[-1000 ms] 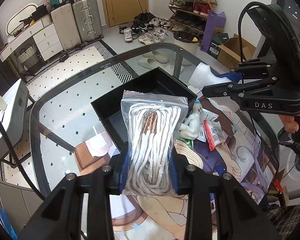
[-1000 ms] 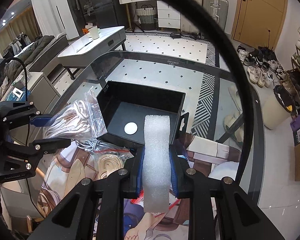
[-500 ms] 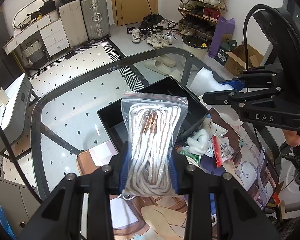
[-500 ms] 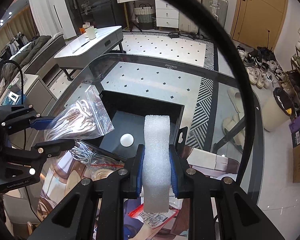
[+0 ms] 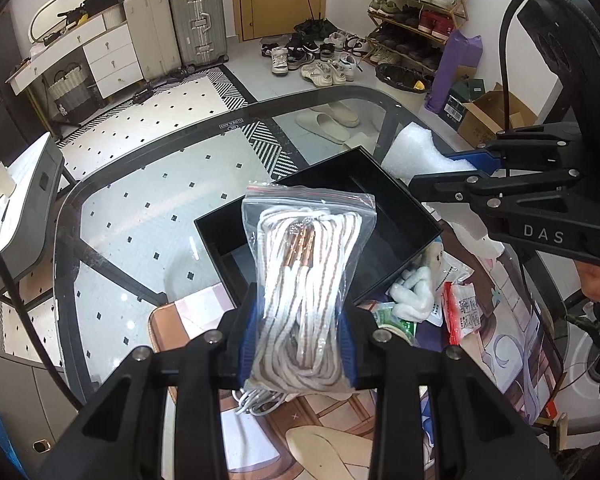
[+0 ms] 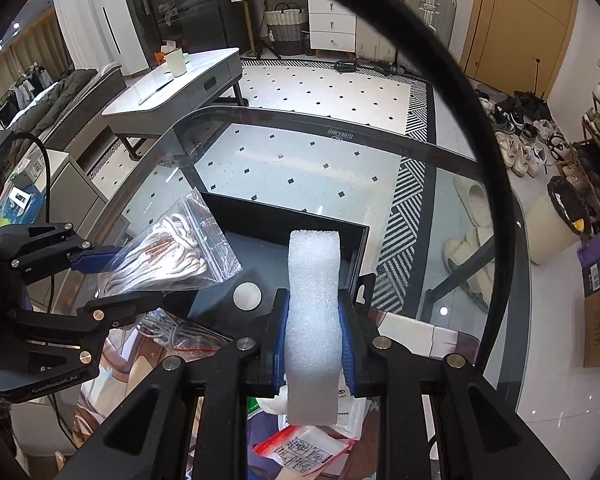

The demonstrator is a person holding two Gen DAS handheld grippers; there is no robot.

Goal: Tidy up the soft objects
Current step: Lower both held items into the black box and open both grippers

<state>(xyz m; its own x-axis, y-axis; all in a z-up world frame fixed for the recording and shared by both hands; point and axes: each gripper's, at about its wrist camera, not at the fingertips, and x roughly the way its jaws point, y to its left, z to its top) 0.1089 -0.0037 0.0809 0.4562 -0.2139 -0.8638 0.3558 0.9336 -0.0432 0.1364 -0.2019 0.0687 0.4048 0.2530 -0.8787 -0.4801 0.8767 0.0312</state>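
My left gripper point(image 5: 298, 338) is shut on a clear zip bag of white cord point(image 5: 306, 280), held upright just in front of the black open box point(image 5: 396, 216) on the glass table. In the right wrist view that bag point(image 6: 172, 254) hangs over the box's left wall point(image 6: 220, 208). My right gripper point(image 6: 312, 336) is shut on a white foam block point(image 6: 312, 320), held above the box's near edge. The same foam block point(image 5: 418, 152) shows in the left wrist view beyond the box's right corner. A round white disc point(image 6: 247, 297) lies on the box floor.
On the printed mat point(image 5: 500, 344) in front of the box lie a small white plush point(image 5: 416, 284), red-edged packets point(image 5: 462, 308) and a bagged cable point(image 6: 172, 332). The glass table rim point(image 5: 72, 208) curves to the left. A person's hand point(image 5: 596, 284) grips the right tool.
Both grippers have drifted back from the box with their loads; the box now sits farther ahead in both views, and more of the packets on the mat show below the foam block.
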